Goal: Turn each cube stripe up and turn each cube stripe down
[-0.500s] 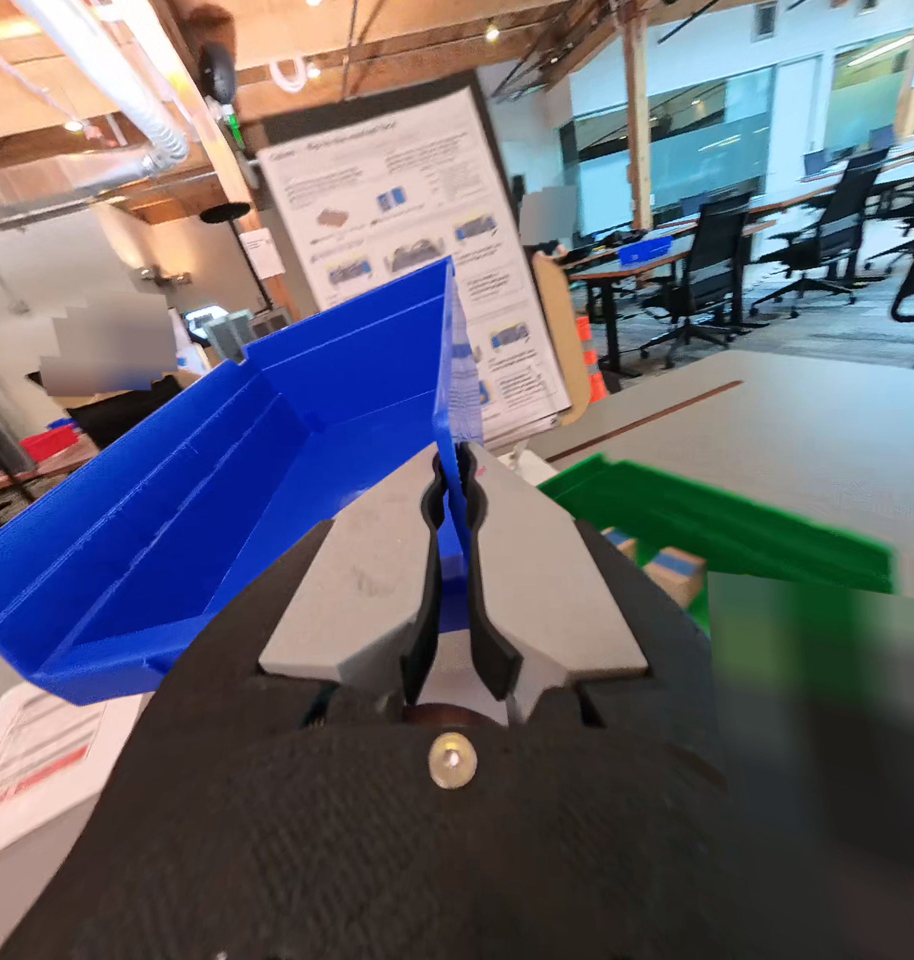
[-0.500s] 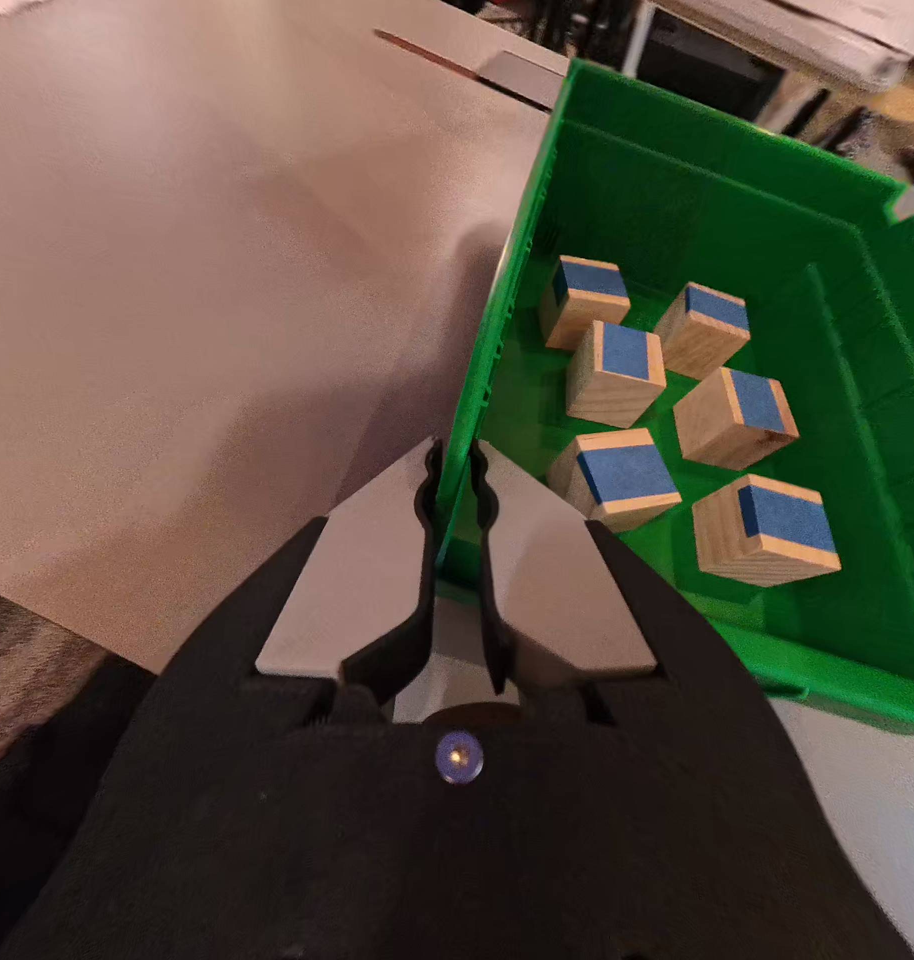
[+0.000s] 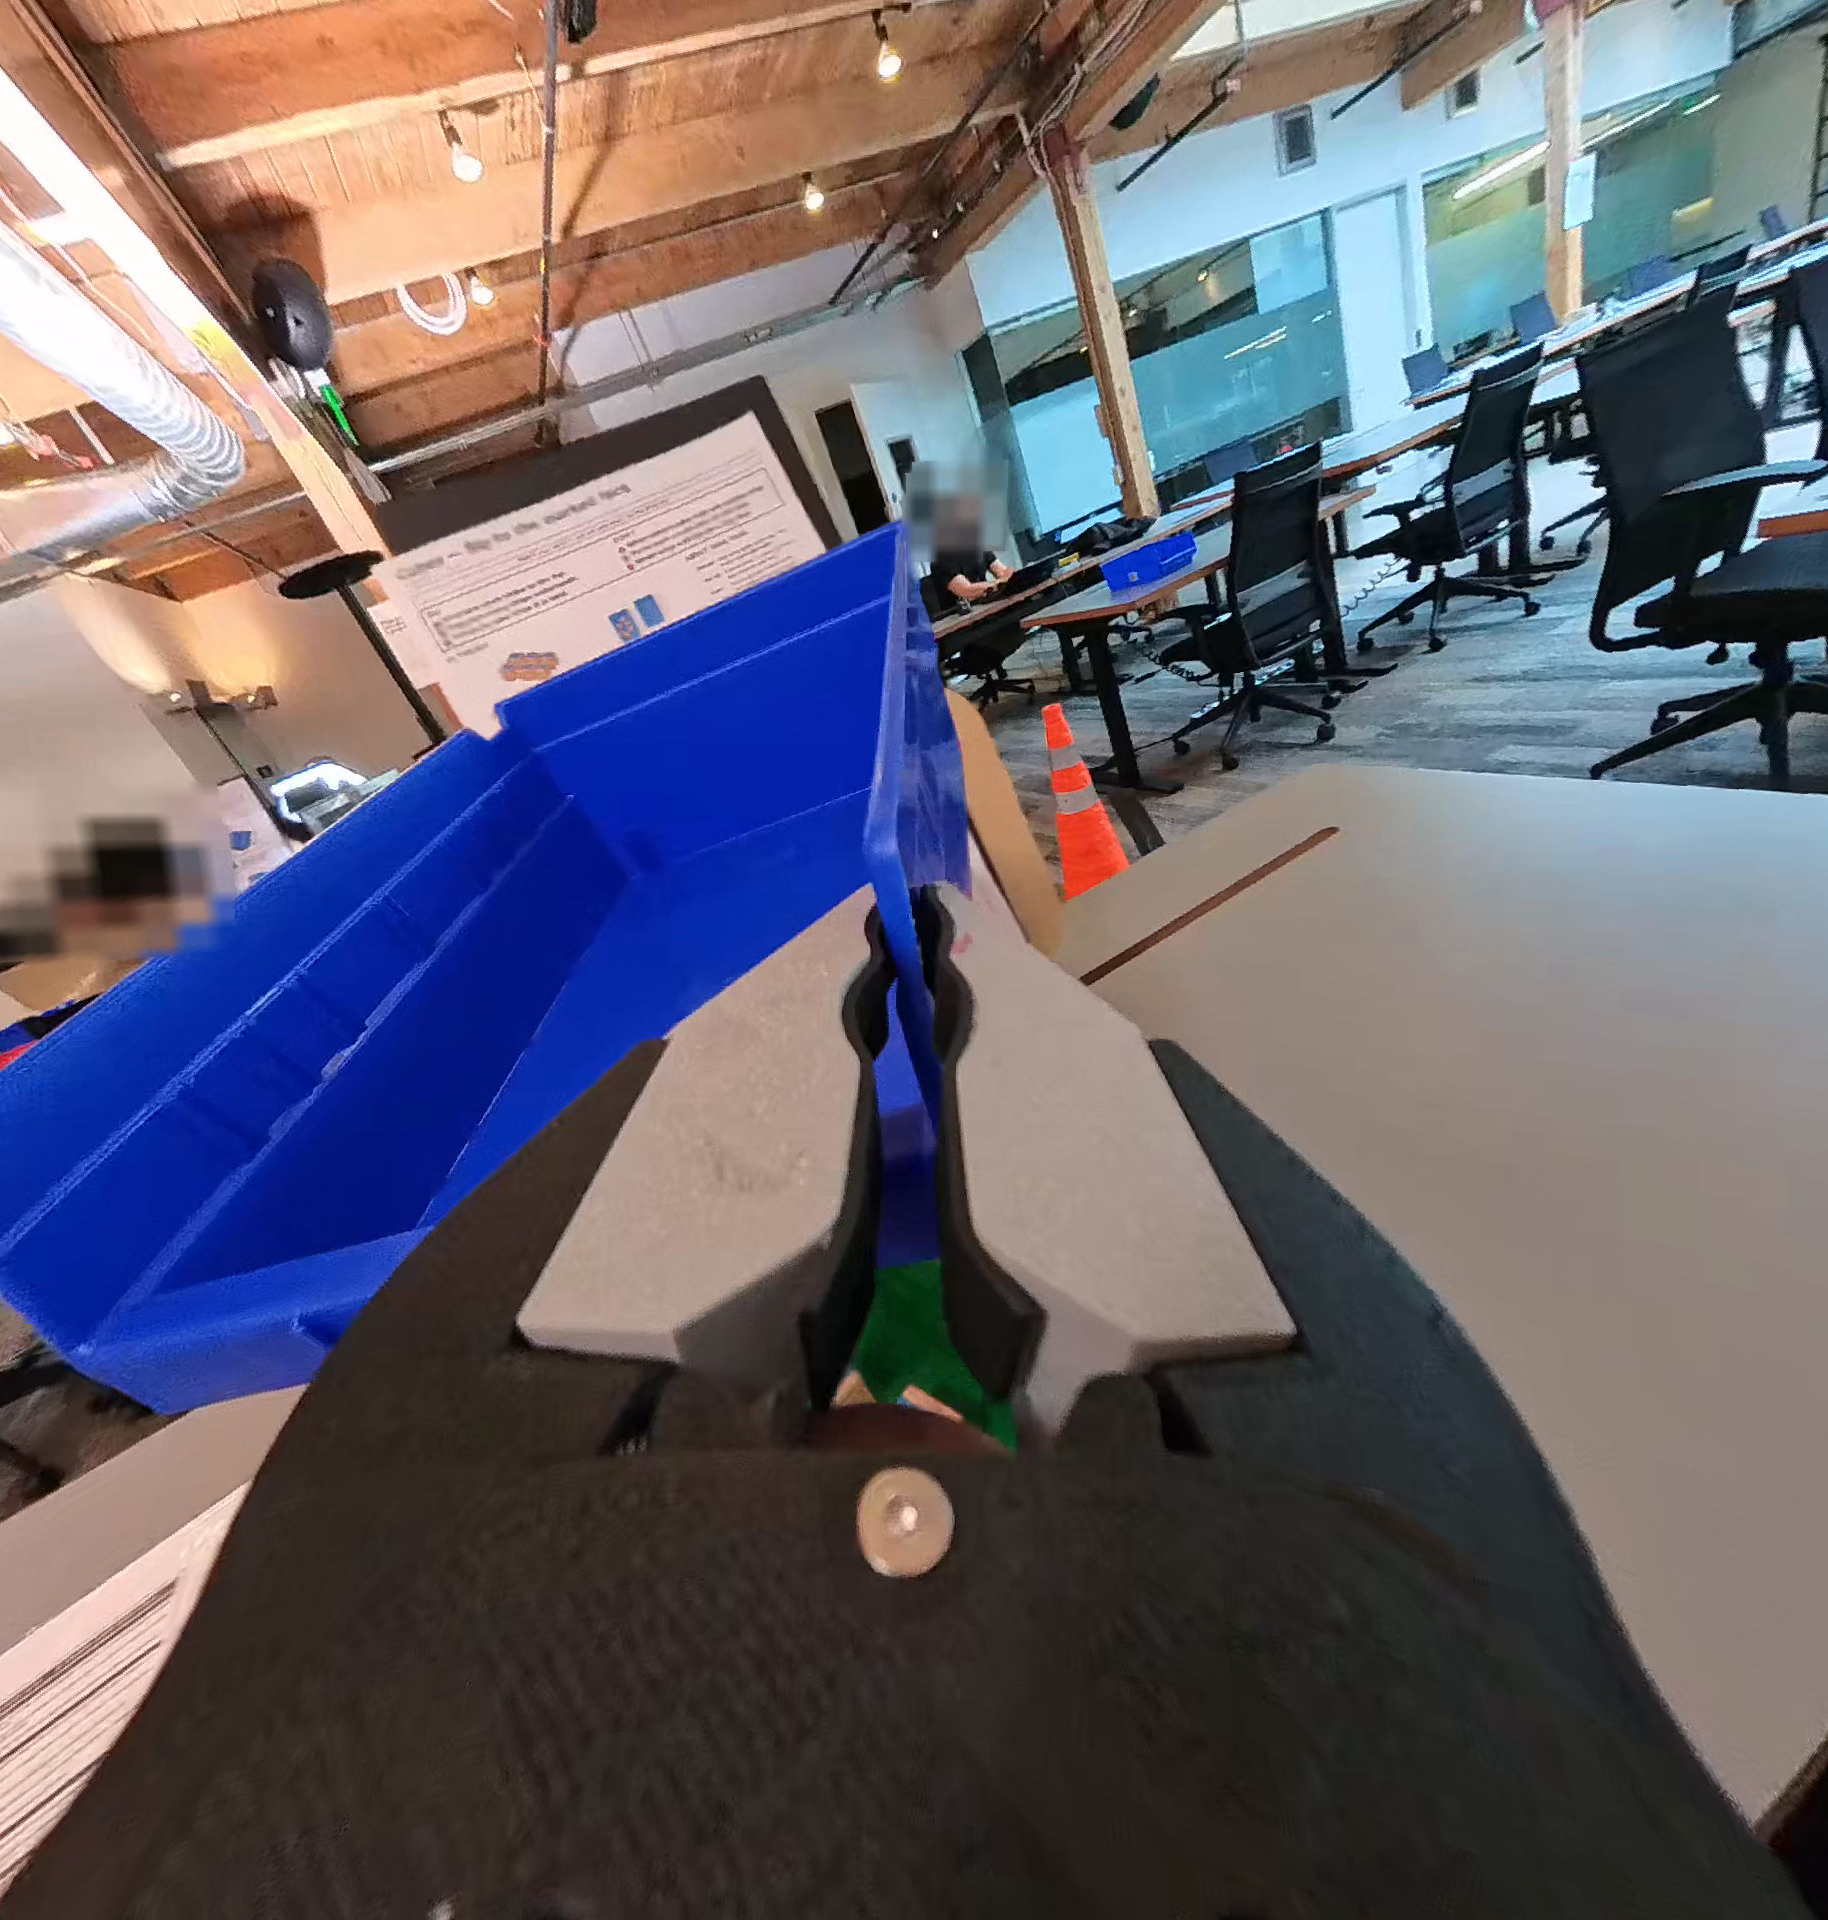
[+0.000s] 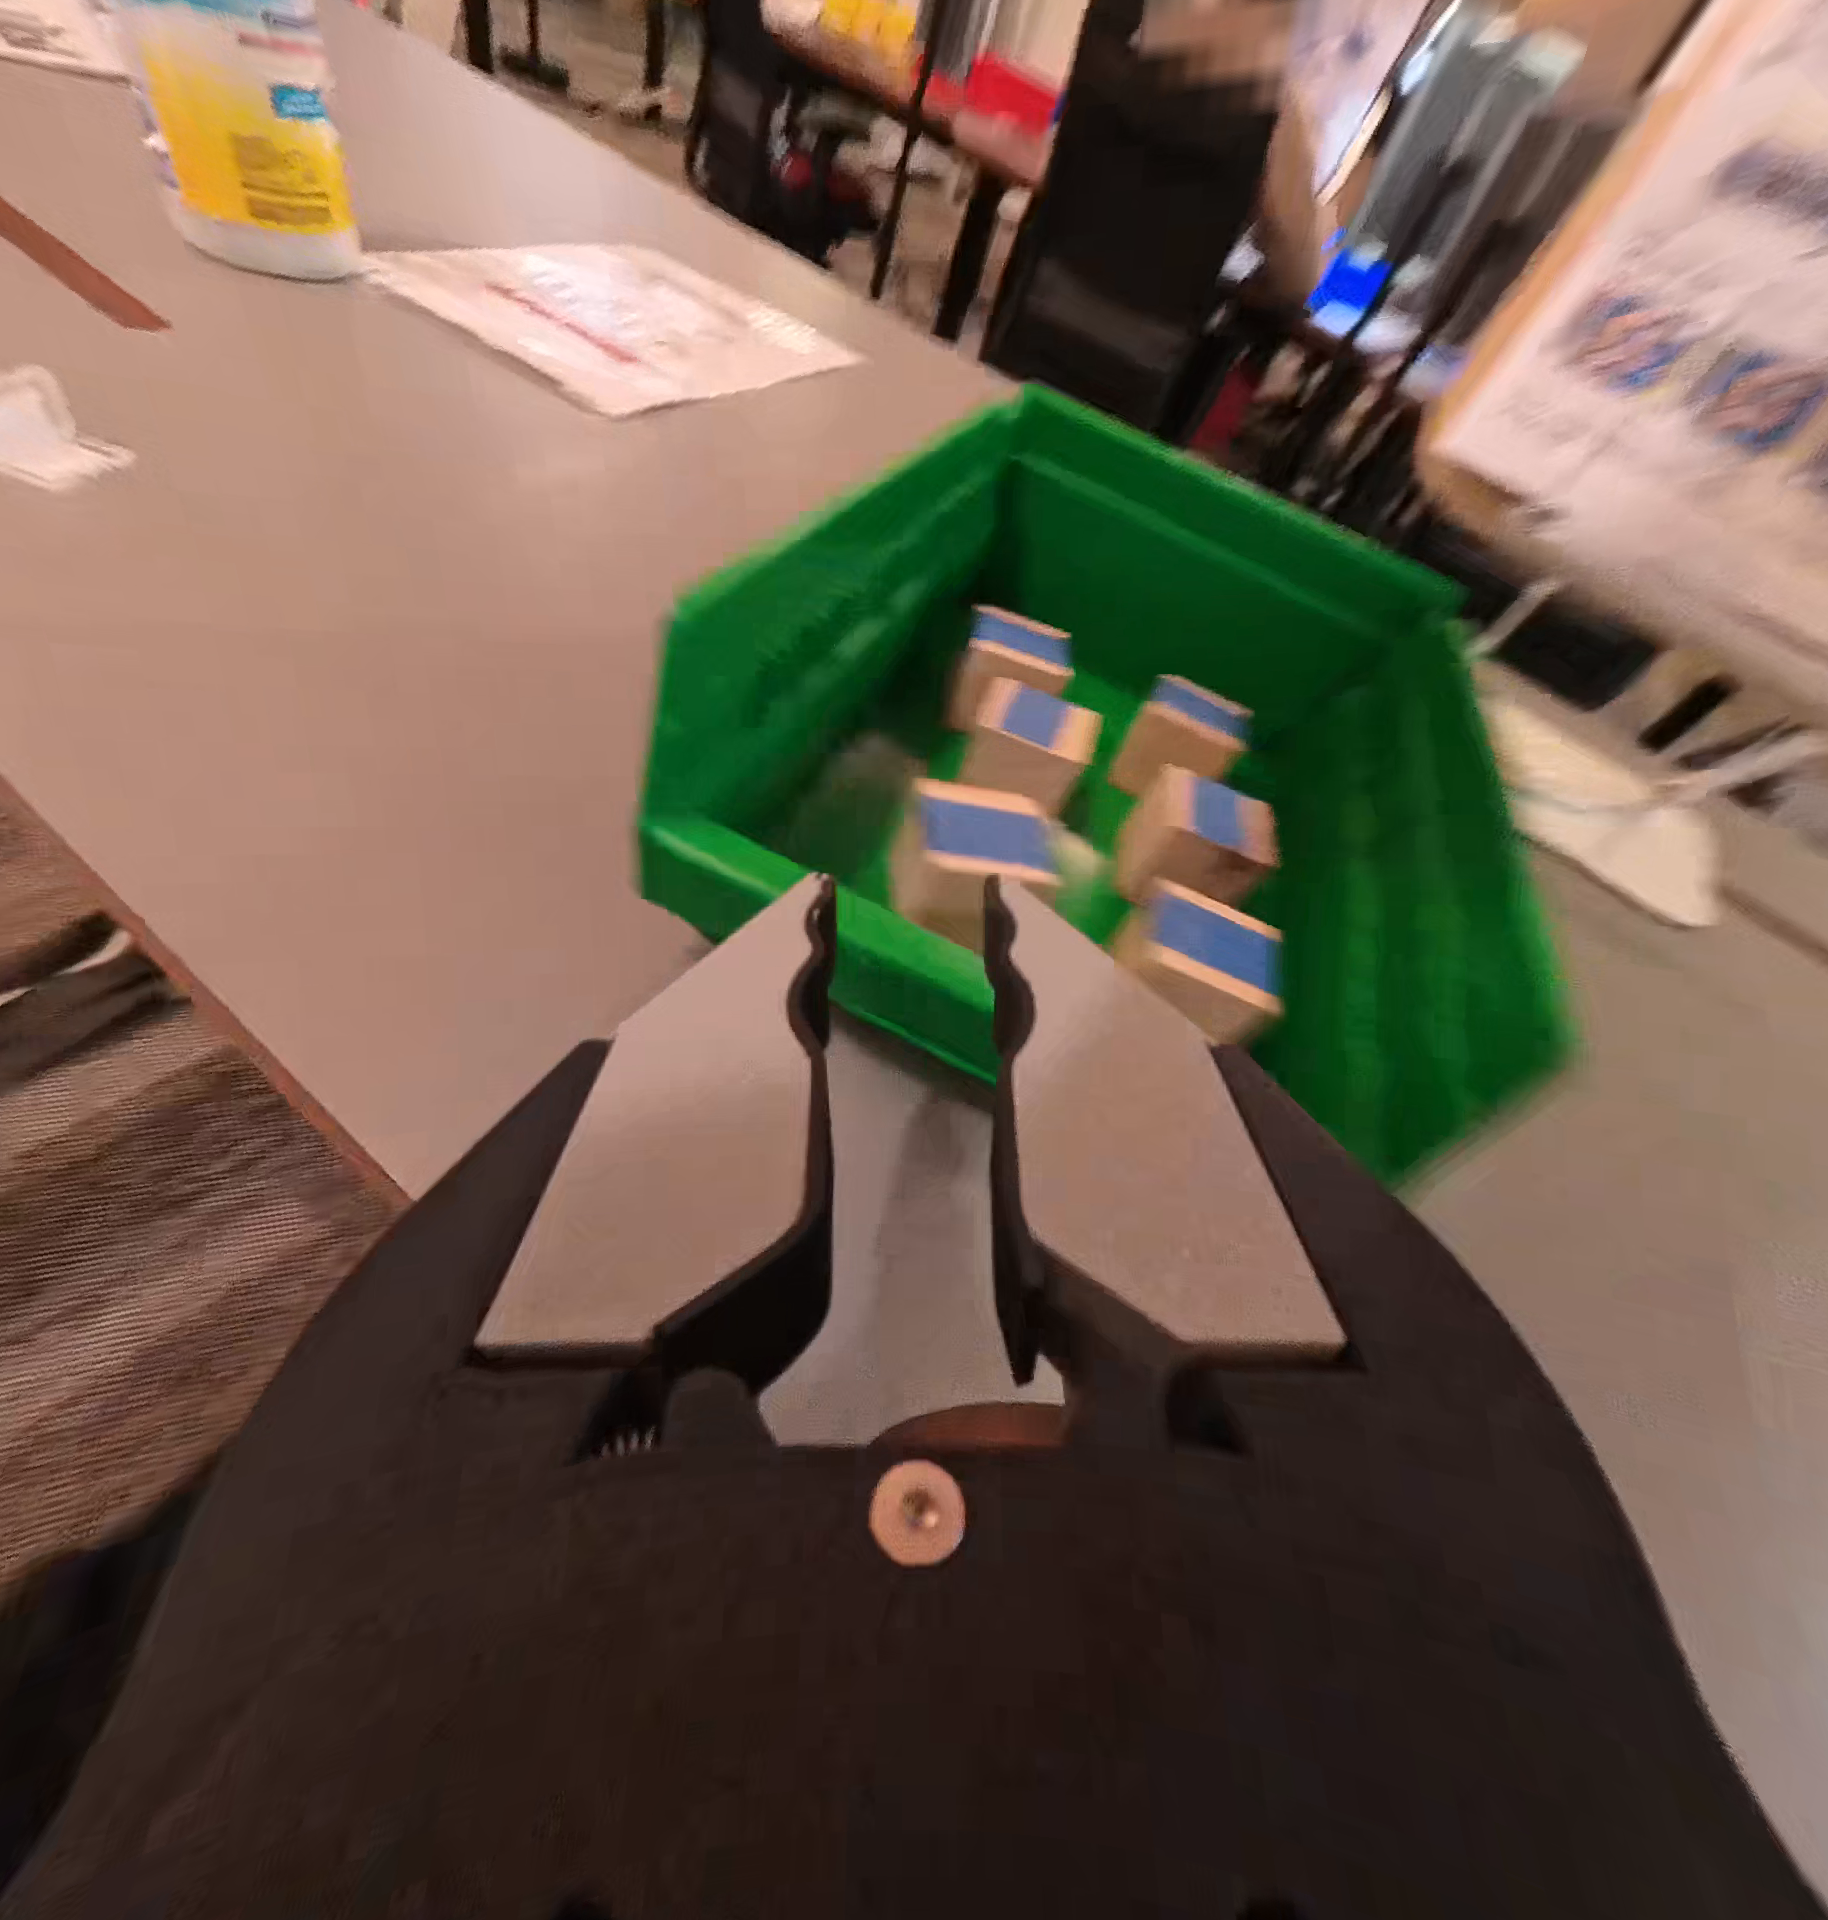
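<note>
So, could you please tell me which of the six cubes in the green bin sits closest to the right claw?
The cube at the front left of the green bin, right beyond the open right claw. The other five sit farther back or off to the right.

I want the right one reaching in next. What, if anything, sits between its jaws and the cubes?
Only the green bin's near wall; the right gripper would go over it to reach the nearest cube.

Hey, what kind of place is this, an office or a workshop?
Most likely an open-plan office used as a lab: rows of desks with black office chairs, glass partitions, and an exposed wooden ceiling.
</note>
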{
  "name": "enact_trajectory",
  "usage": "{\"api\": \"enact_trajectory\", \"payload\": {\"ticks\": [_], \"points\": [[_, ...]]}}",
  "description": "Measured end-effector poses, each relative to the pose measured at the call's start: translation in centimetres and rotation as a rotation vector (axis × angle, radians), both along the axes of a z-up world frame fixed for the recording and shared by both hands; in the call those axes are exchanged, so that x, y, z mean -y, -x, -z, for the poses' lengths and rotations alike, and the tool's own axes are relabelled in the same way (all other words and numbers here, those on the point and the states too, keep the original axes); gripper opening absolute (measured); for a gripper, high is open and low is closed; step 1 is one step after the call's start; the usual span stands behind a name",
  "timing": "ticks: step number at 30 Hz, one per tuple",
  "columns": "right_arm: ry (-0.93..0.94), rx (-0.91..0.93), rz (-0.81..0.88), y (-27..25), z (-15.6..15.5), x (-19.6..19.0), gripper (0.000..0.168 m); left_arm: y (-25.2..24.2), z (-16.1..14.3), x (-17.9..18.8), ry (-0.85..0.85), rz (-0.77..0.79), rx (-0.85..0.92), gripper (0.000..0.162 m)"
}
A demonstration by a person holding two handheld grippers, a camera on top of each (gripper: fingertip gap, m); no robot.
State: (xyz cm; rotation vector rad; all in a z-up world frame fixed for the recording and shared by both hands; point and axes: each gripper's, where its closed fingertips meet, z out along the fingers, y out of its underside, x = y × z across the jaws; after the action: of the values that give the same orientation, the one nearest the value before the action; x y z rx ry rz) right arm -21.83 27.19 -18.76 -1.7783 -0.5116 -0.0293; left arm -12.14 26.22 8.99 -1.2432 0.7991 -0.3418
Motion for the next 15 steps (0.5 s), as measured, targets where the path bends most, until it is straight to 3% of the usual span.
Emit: {"api": "enact_trajectory", "payload": {"ticks": [4, 7, 11, 15], "points": [[-0.089, -0.133, 0.099, -12.2, -1.9, 5.4, 0.036, -2.5, 2.4, 1.8, 0.018, 0.078, 0.024, 0.001], [-0.189, -0.323, 0.174, -20.5, -6.5, 9.1, 0.037, -6.5, 6.1, 3.6, 0.064, 0.15, 0.038, 0.001], [-0.308, -0.374, 0.258, -28.3, -12.2, 12.3, 0.043, -13.2, 11.8, 5.7, 0.106, 0.208, 0.006, 0.002], [-0.273, -0.342, 0.351, -32.5, -12.4, 13.3, 0.041, -19.6, 17.6, 6.9, 0.155, 0.21, -0.028, 0.001]]}}
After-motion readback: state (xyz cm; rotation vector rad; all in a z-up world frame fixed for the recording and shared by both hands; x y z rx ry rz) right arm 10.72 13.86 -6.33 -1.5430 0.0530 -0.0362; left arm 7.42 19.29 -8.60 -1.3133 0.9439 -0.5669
